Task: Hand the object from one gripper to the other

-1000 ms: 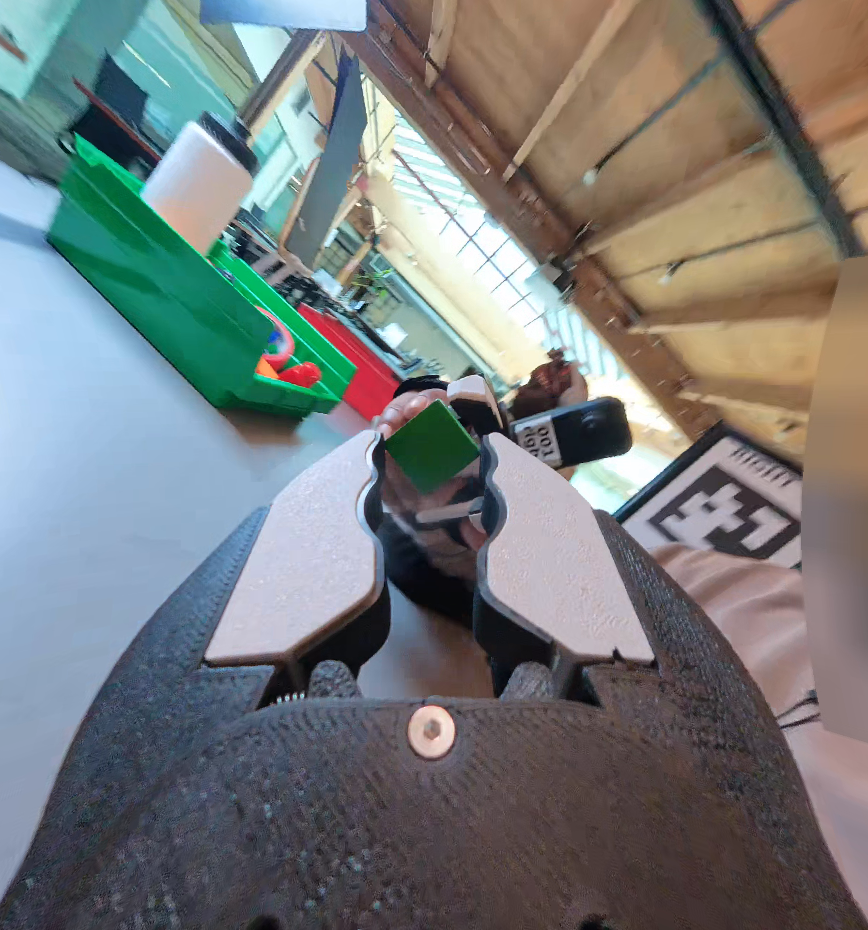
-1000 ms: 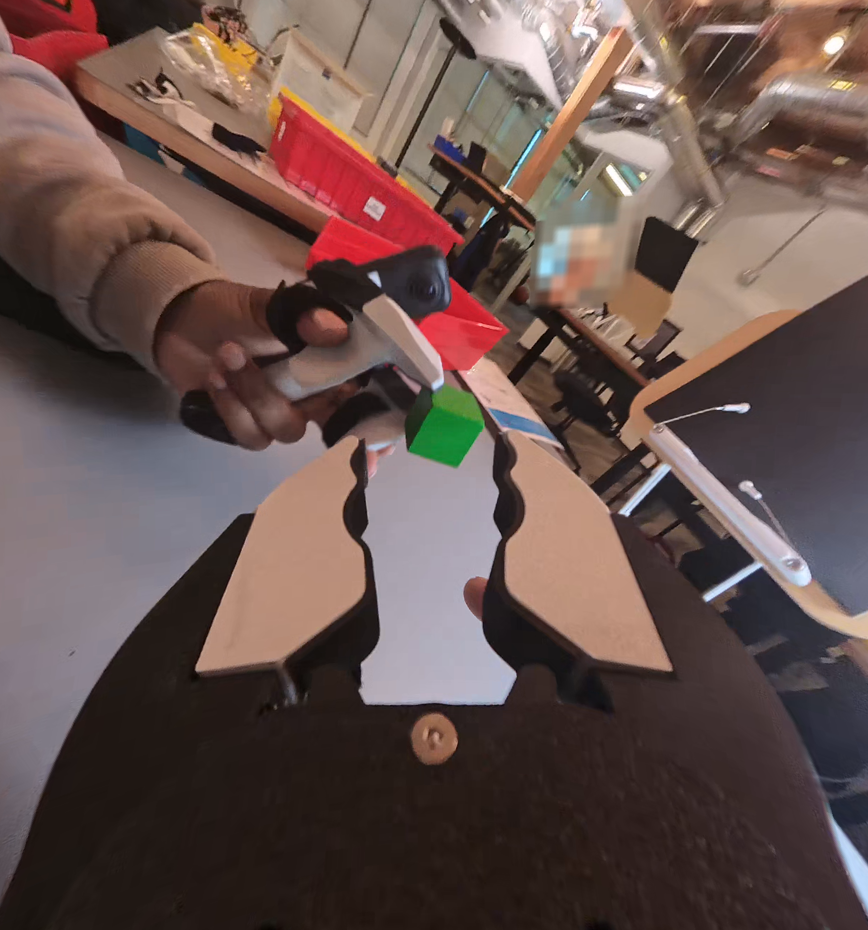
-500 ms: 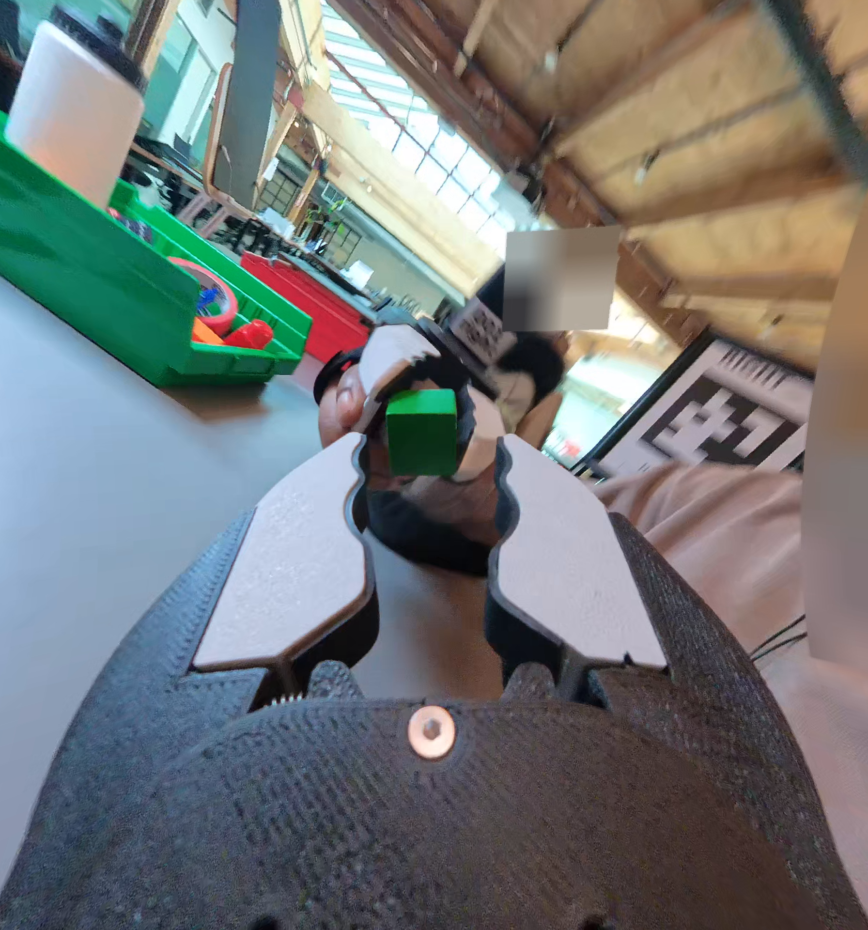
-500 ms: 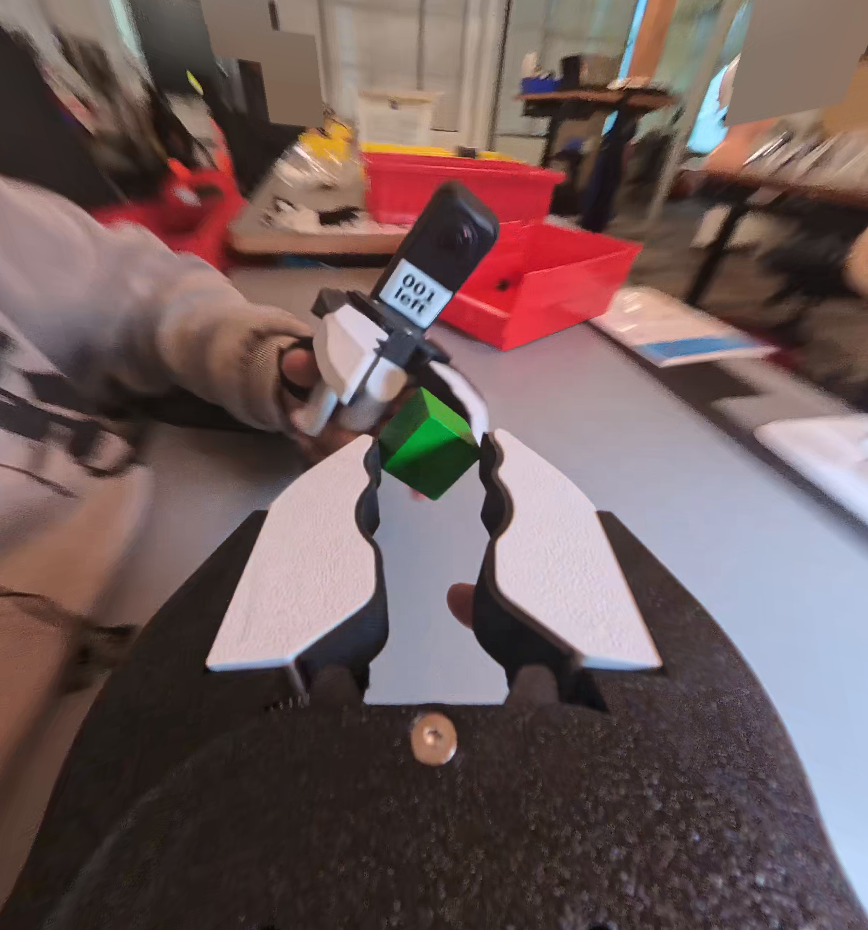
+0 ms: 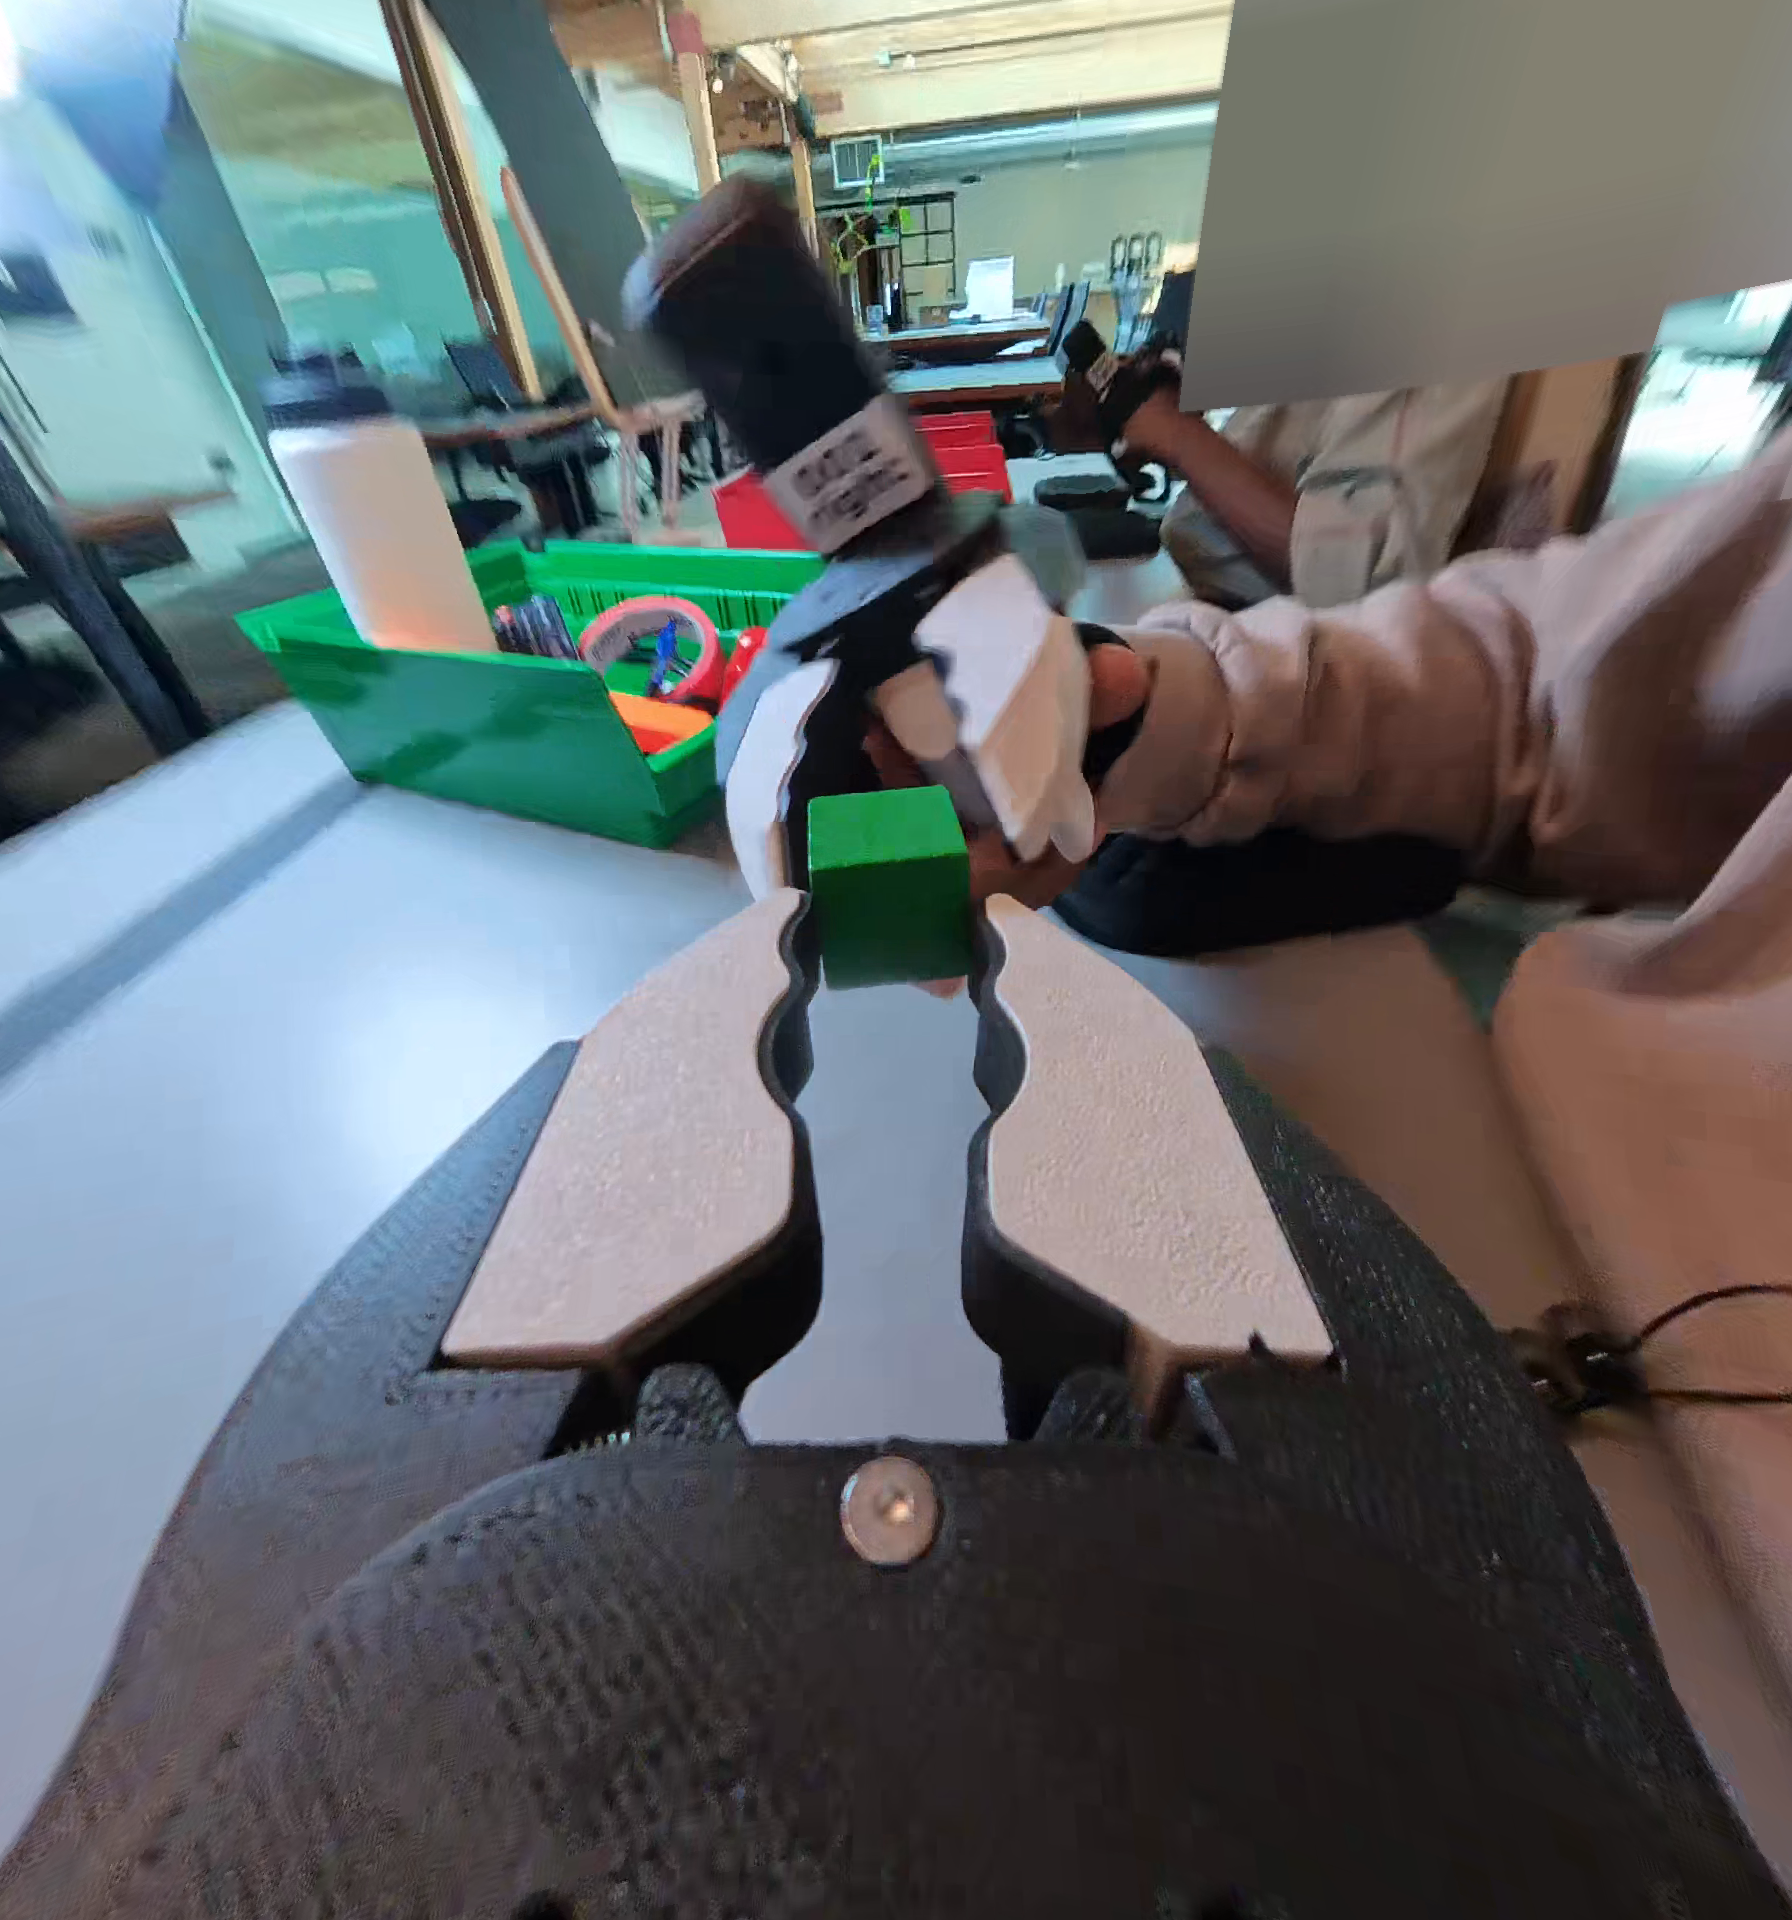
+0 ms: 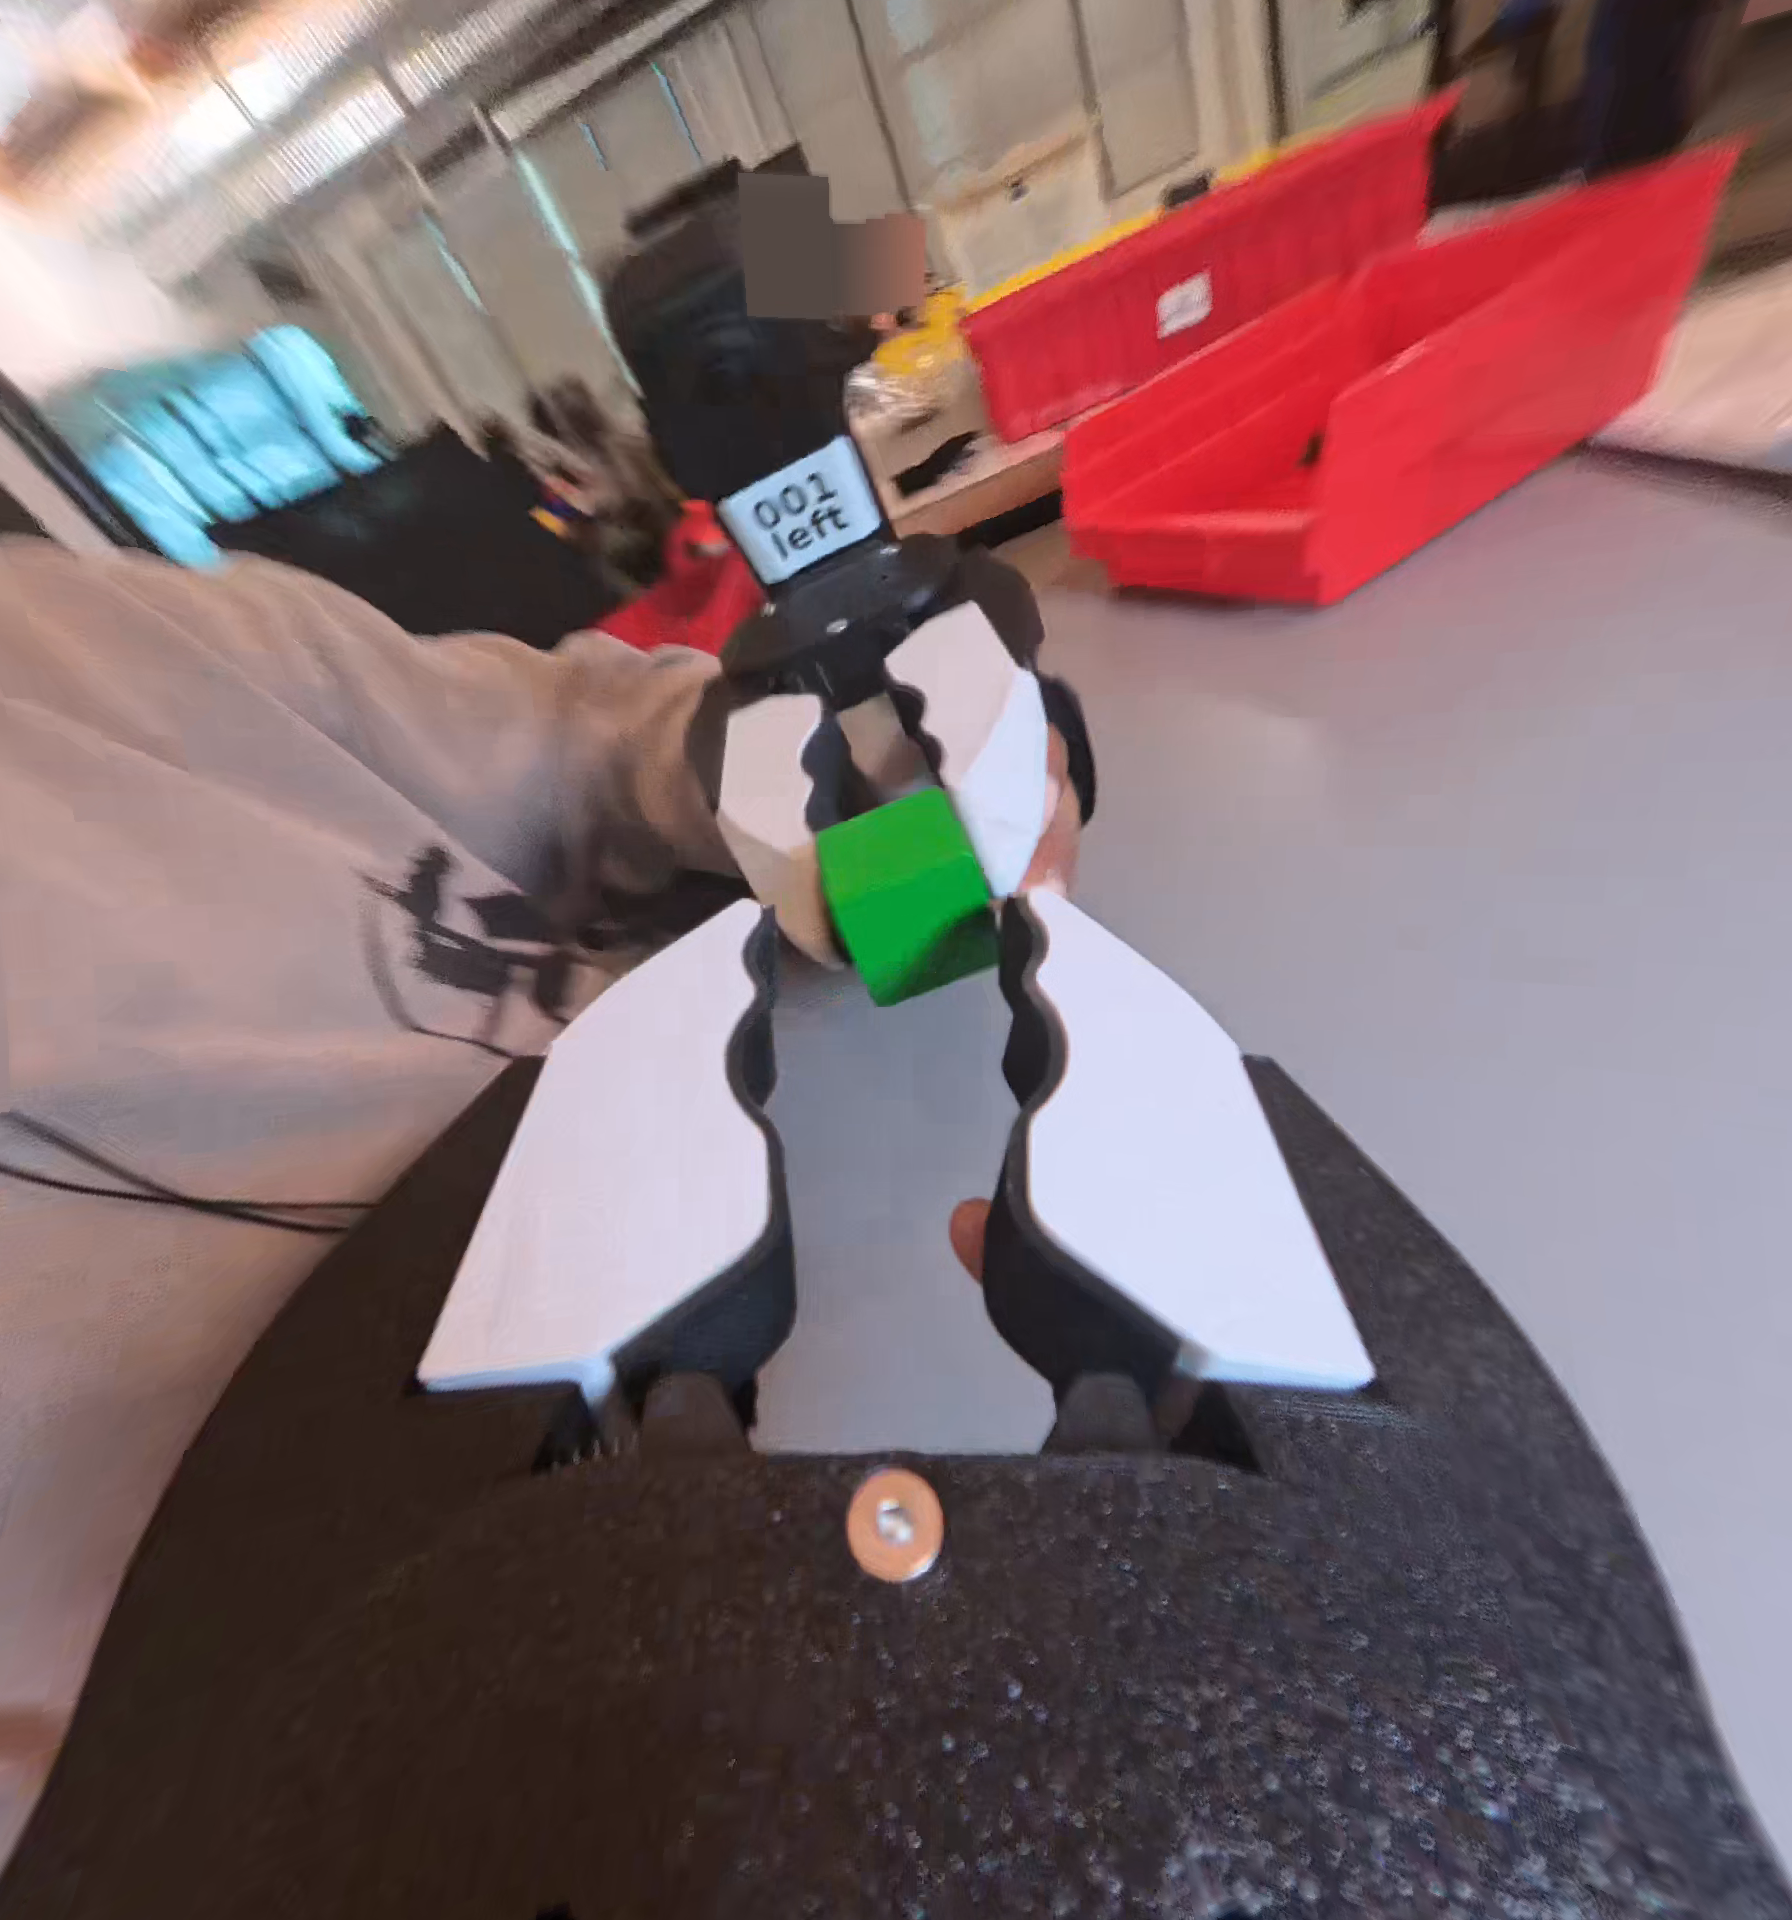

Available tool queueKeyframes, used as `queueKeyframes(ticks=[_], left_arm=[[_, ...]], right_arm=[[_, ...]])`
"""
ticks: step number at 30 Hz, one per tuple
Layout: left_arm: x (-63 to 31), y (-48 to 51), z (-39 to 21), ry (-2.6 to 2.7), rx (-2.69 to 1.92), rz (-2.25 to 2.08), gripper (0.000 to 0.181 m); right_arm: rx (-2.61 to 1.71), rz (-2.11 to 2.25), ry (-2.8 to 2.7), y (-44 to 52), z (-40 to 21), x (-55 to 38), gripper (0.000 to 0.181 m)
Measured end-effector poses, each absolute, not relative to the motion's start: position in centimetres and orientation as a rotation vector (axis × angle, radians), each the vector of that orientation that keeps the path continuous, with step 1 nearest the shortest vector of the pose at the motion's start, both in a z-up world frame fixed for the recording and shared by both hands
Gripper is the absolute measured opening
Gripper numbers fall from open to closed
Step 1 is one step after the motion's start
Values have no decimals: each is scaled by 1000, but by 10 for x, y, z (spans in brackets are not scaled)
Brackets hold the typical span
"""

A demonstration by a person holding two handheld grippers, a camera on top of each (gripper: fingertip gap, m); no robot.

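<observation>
A green cube [image 5: 887, 894] is clamped at the tips of my left gripper [image 5: 887, 935], above the grey table [image 5: 196, 1091]. My right gripper faces it from the far side, hand-held, with its white fingers [image 5: 1017, 717] spread wide on both sides of the cube. In the right wrist view the cube [image 6: 902, 894] sits between the tips of my right gripper [image 6: 884, 914], which is open; the cube lies close to the right finger and a gap shows on the left. The left gripper's white fingers [image 6: 757, 790] pinch the cube from behind.
A green bin [image 5: 476, 727] holding a tape roll and small items stands at the back left, with a white bottle [image 5: 372, 530] behind it. Red bins [image 6: 1287, 488] stand at the back right. A beige sleeve [image 5: 1391, 707] crosses on the right. Another person [image 5: 1276, 488] sits farther back. Only a small space, under 4 cm, lies between the two pairs of fingers.
Both grippers have swung to a more level pose and come closer together. The cube, still in the left gripper, now sits between the right gripper's open fingertips.
</observation>
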State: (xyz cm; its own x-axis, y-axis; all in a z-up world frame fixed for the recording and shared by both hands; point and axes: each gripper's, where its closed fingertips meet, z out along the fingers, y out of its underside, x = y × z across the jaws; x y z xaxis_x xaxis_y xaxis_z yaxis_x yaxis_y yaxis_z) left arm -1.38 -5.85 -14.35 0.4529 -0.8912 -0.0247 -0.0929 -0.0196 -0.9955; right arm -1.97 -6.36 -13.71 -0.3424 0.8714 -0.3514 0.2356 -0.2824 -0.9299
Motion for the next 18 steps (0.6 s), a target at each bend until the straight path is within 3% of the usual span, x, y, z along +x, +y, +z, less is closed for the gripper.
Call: queueKeyframes(ticks=[2, 9, 14, 18], left_arm=[[-21, -50, -145, 802, -1559, -964, 28], [-33, -27, -178, 519, -1907, -1031, 28], [-31, -28, -187, 502, -1980, -959, 28], [-32, -30, -173, 574, -1882, -909, 31]], right_arm=[[-1250, 1377, -1517, -58, -133, -18, 49], [-853, 284, -1653, -33, -156, -25, 48], [-815, 97, -1682, -23, -178, -39, 32], [-957, 420, -1601, -24, -170, -40, 27]])
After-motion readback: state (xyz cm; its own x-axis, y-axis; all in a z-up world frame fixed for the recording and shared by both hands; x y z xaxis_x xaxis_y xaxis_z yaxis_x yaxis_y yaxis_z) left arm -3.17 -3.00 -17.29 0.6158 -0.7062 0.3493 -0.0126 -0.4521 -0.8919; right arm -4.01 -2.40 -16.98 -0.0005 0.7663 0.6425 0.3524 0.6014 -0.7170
